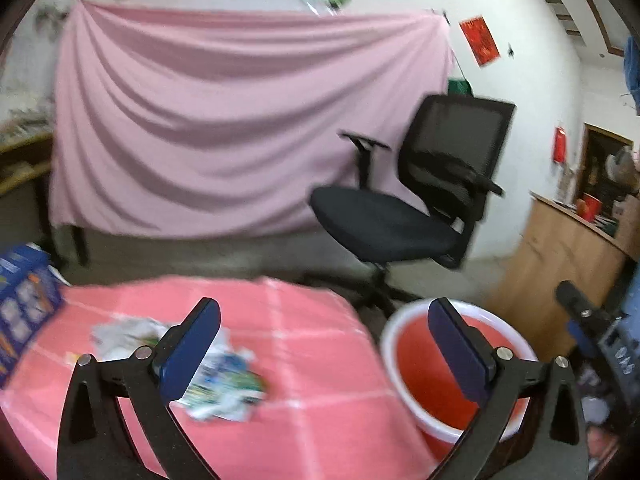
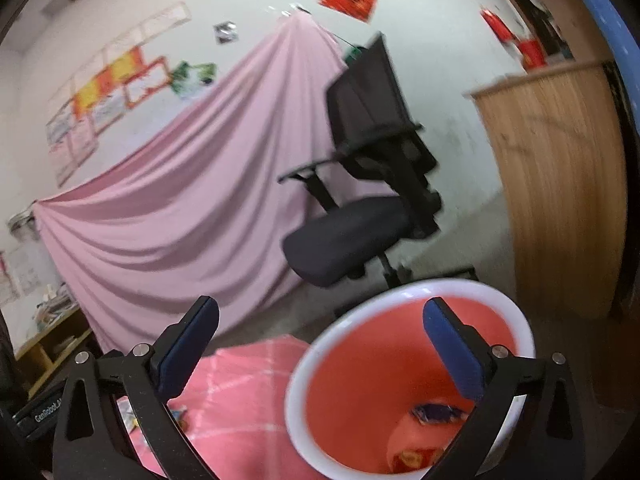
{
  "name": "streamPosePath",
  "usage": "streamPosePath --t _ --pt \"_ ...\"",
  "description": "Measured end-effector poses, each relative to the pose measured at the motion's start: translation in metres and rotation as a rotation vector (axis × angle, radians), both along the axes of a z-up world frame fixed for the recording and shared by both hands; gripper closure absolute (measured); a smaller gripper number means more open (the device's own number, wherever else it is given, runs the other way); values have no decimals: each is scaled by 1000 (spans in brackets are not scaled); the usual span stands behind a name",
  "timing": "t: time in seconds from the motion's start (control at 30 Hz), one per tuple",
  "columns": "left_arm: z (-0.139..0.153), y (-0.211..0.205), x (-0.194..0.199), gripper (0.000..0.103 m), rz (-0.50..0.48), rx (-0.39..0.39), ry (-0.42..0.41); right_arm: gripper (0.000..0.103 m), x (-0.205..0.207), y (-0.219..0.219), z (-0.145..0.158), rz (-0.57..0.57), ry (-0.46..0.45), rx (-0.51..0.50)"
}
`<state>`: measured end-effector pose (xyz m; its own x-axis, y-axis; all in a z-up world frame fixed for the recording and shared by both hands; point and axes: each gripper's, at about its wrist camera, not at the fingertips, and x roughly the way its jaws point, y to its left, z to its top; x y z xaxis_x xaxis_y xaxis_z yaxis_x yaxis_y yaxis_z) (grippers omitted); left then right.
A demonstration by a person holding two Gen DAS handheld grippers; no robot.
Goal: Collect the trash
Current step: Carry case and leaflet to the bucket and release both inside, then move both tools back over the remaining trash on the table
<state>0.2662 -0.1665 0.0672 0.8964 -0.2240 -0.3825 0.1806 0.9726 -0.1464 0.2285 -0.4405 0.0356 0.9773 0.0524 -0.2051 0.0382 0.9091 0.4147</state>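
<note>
The left tool (image 1: 324, 344) stands released, its two blue pads wide apart with nothing between them. Under and just behind its left finger, crumpled wrappers (image 1: 224, 376) lie in a loose heap on the table (image 1: 320, 360), which is covered with a pink checked cloth. Below its right finger, off the table's edge, sits a red bucket (image 1: 424, 364) with a white rim. A blue printed box (image 1: 24, 308) stands at the far left of this tool, on the table's corner.

The right tool (image 2: 320, 344) is likewise released and grips nothing. Its right finger hangs over the bucket's mouth (image 2: 360, 364); inside, at the bottom, lie a dark blue wrapper (image 2: 438, 412) and a red and yellow one (image 2: 412, 460). A few small scraps (image 2: 176, 416) lie on the table by this tool's left finger.

Ahead of both tools stands a black office chair (image 1: 404, 208), and behind it a pink sheet (image 1: 240, 120) drapes across the wall. A wooden cabinet (image 2: 560, 184) stands to the right.
</note>
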Motion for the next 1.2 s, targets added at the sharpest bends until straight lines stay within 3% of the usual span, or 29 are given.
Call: streamPosePath --t 0.33,0.67,1.0,1.2 --pt "-3 72 -47 1 153 32 -124 0 -12 76 23 144 -188 -164" --pt "-13 122 -84 1 270 89 -211 0 -12 137 20 266 -229 -317" --pt "-37 155 -89 1 283 151 -166 0 -3 173 3 358 -168 -421" --pt "-55 169 -70 1 245 187 -36 0 9 193 -8 412 -86 -495"
